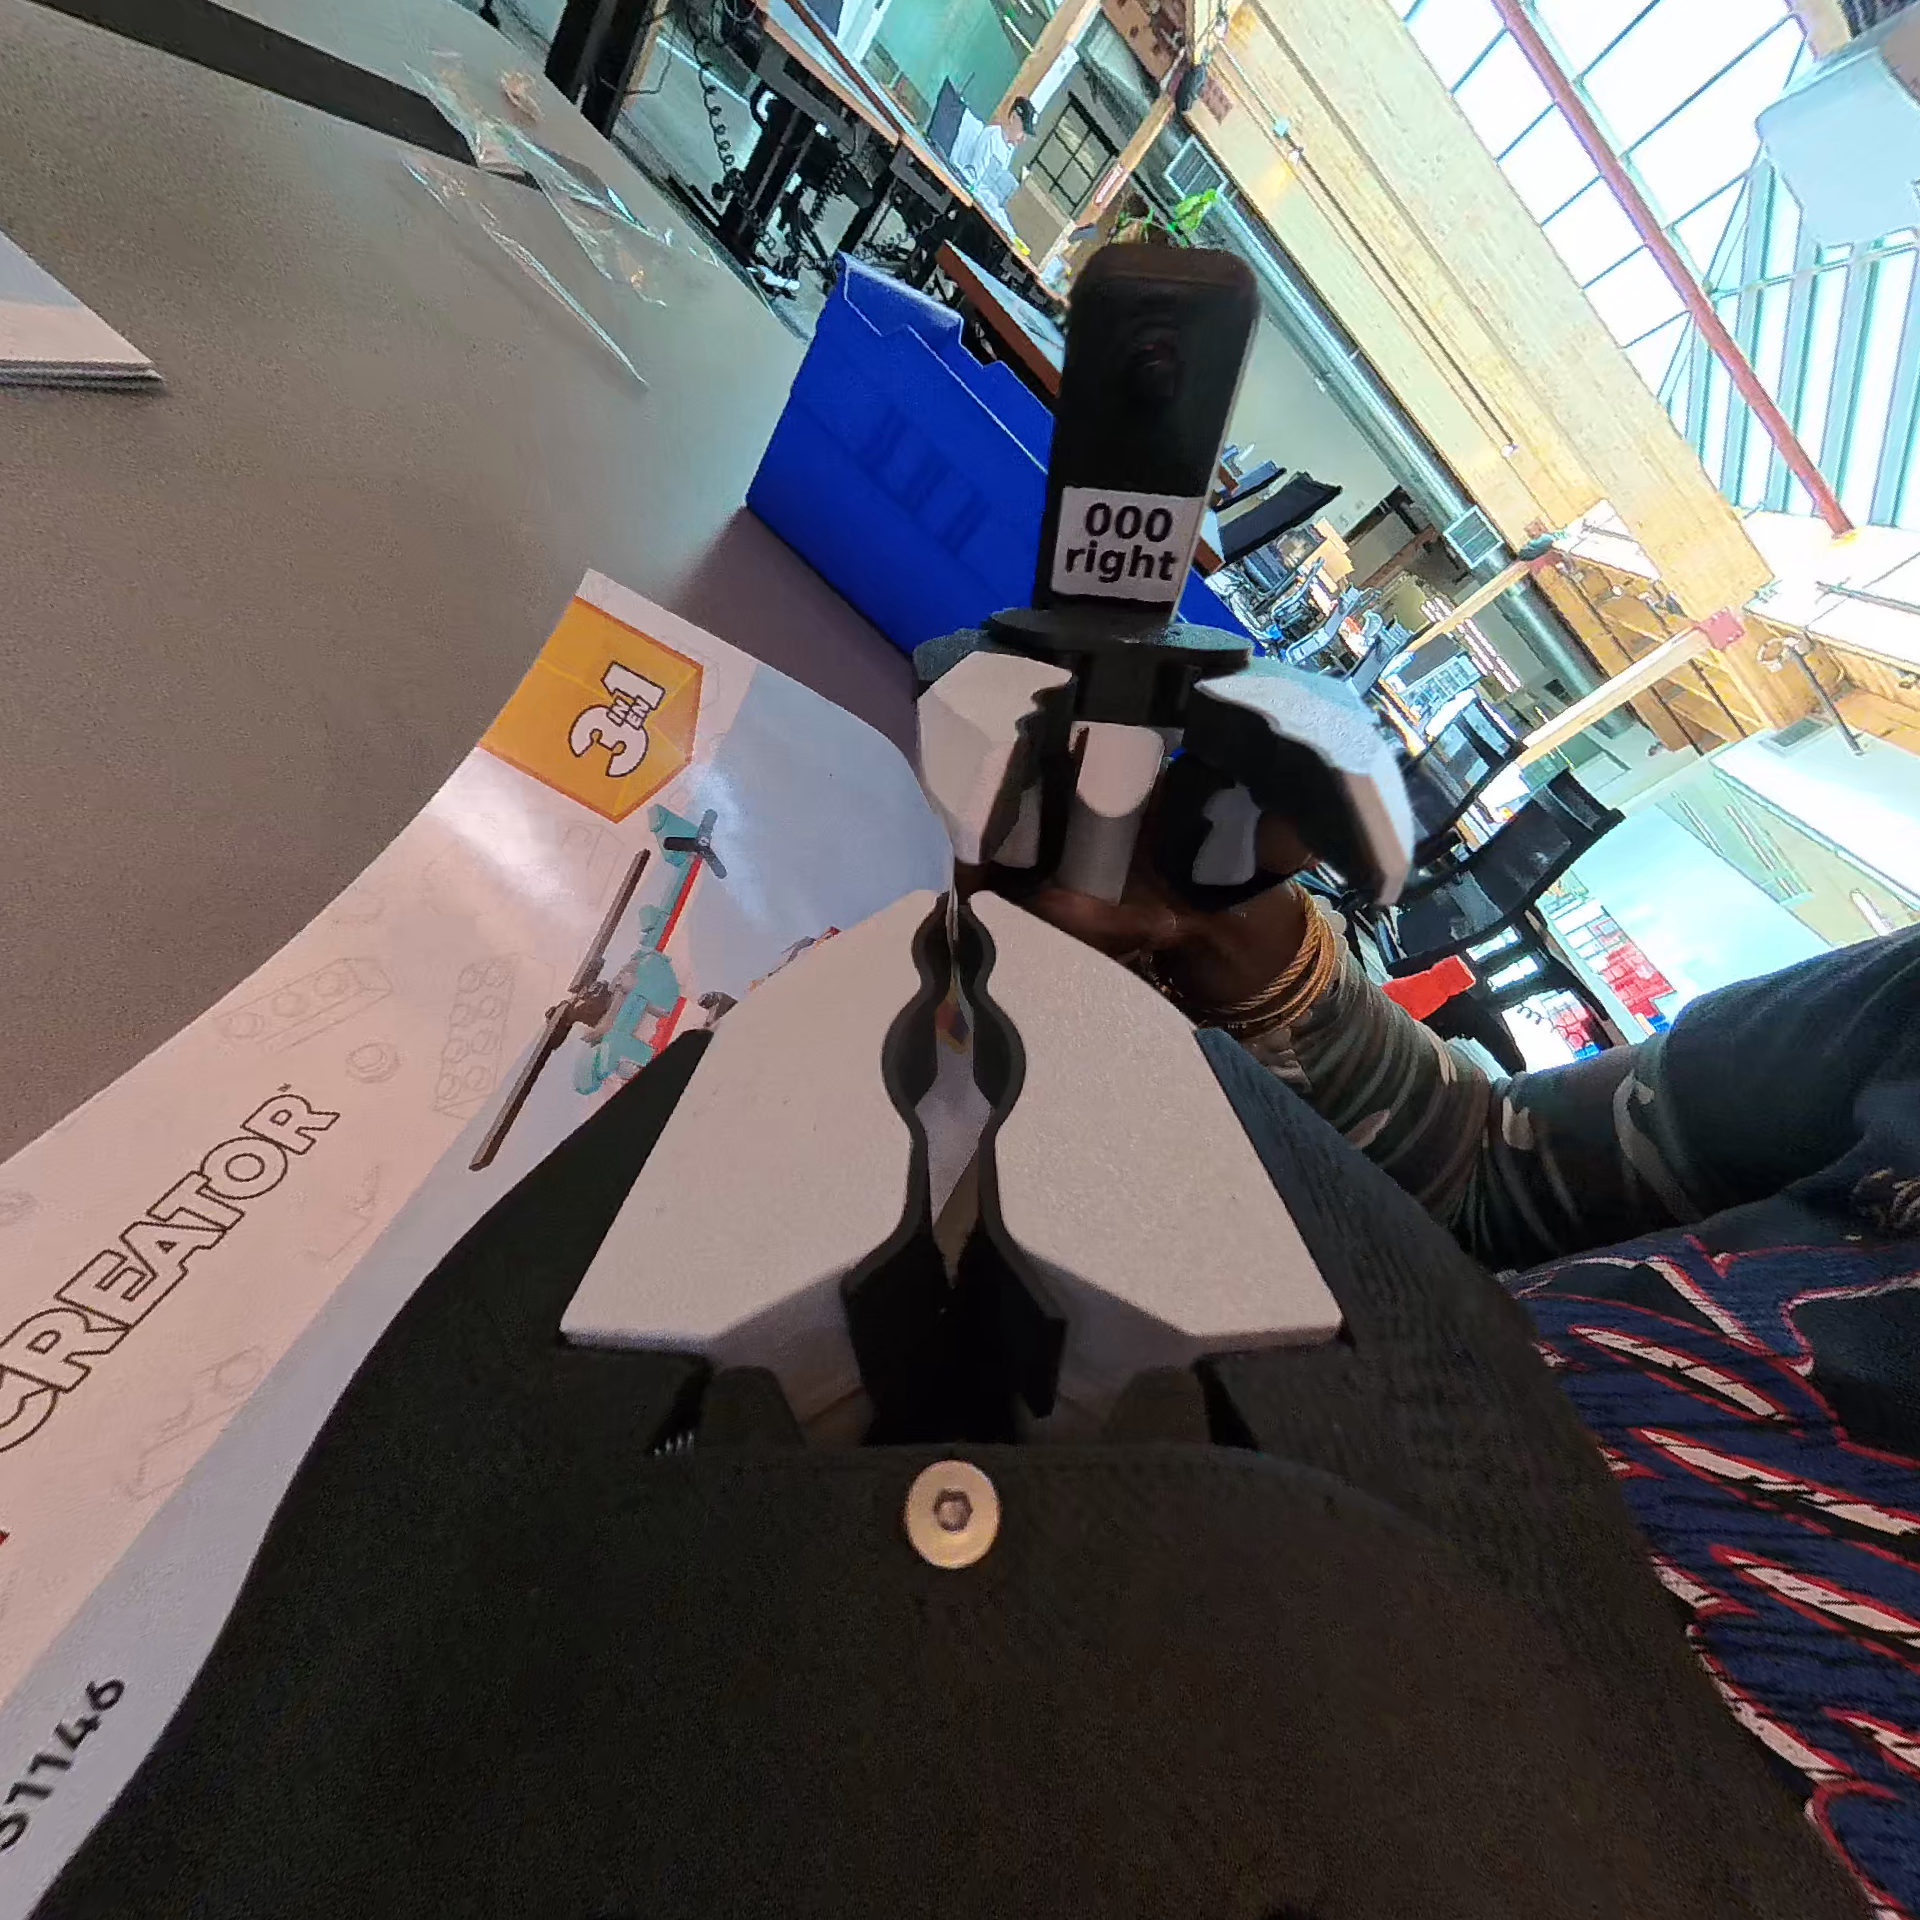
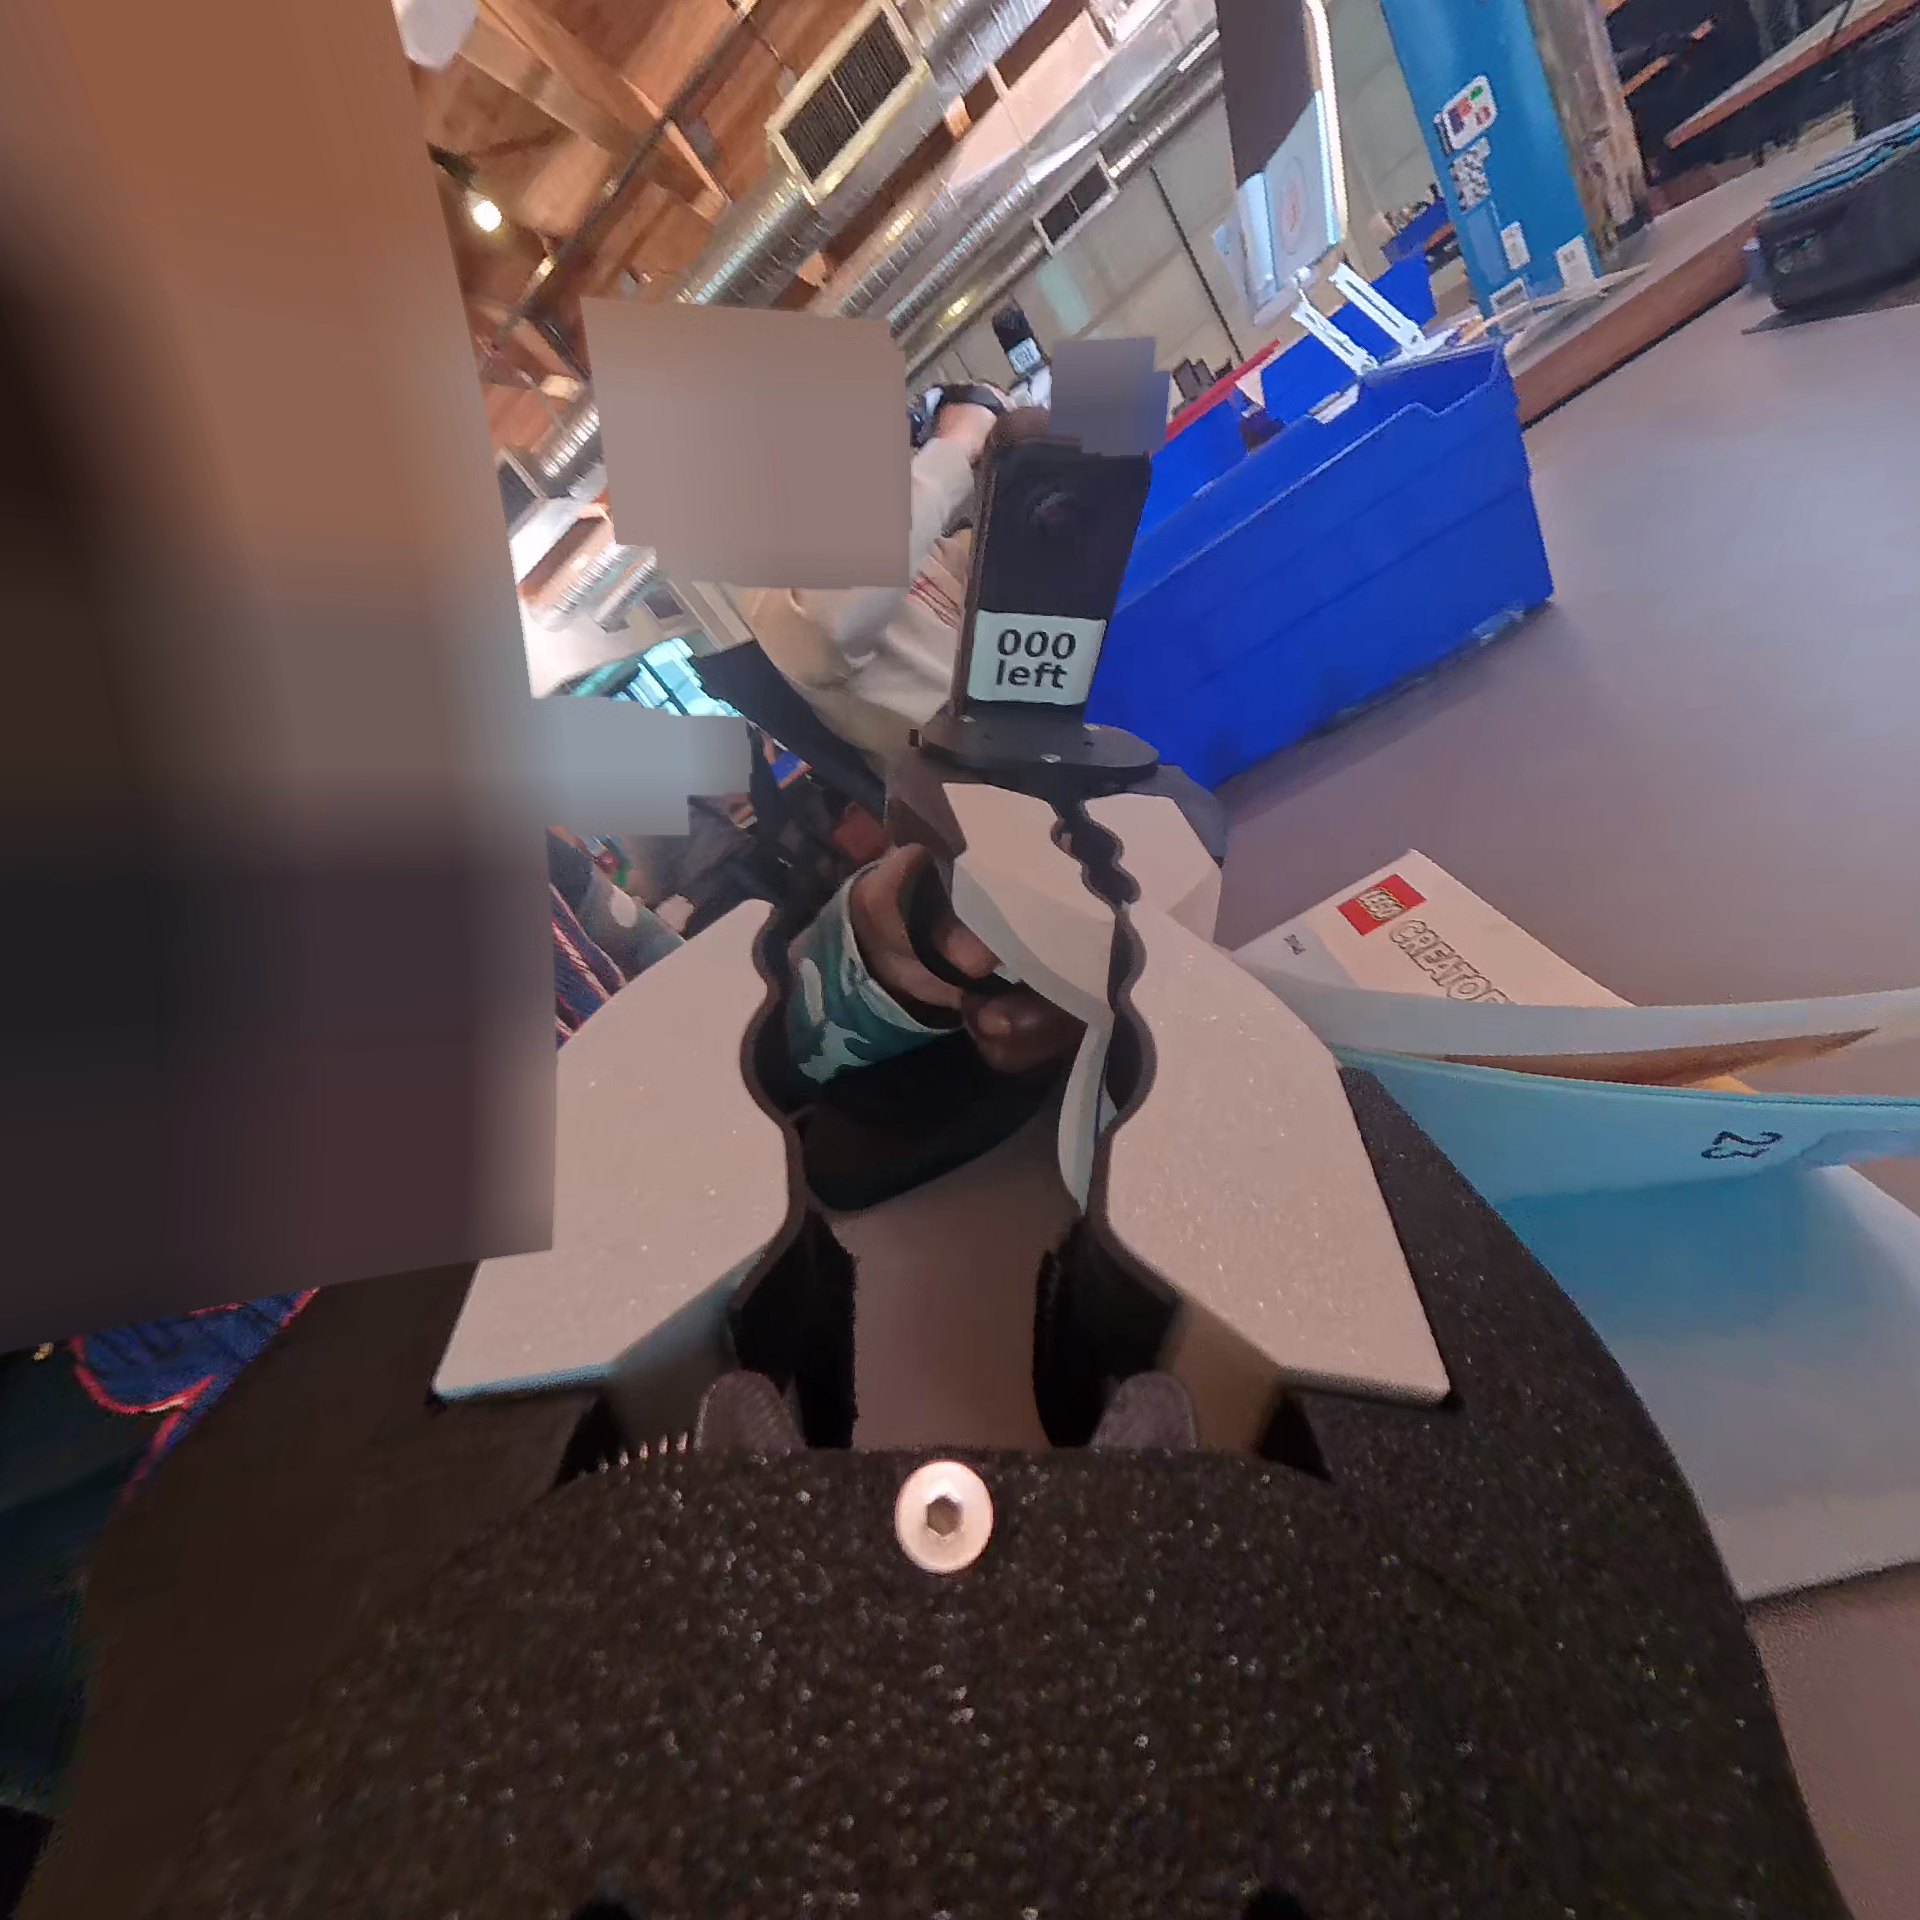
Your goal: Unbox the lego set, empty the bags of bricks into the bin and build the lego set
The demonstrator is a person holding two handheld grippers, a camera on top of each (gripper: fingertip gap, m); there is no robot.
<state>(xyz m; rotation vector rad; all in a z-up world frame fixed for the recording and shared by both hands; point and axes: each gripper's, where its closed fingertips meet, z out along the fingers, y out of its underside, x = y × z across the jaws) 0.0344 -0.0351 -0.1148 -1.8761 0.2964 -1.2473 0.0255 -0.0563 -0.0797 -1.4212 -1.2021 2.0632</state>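
The instruction booklet (image 1: 312,1143) lies on the grey table with its cover up. My left gripper (image 1: 961,914) is shut on a thin edge of the booklet's pages. My right gripper (image 1: 1143,790) faces it from just beyond, jaws open. In the right wrist view the right gripper (image 2: 966,914) is open, and a lifted page (image 2: 1039,956) runs along its right finger. The left gripper (image 2: 1081,831) pinches that page just ahead. The booklet (image 2: 1455,956) fans open to the right, with a light blue page (image 2: 1662,1299). No bricks show.
A blue bin (image 1: 894,488) stands on the table behind the grippers and also shows in the right wrist view (image 2: 1330,582). Empty clear bags (image 1: 540,197) lie at the far table edge. Another booklet (image 1: 52,332) lies at the left. A person's sleeve (image 1: 1455,1122) is close on the right. The grippers are tip to tip, or close to it.
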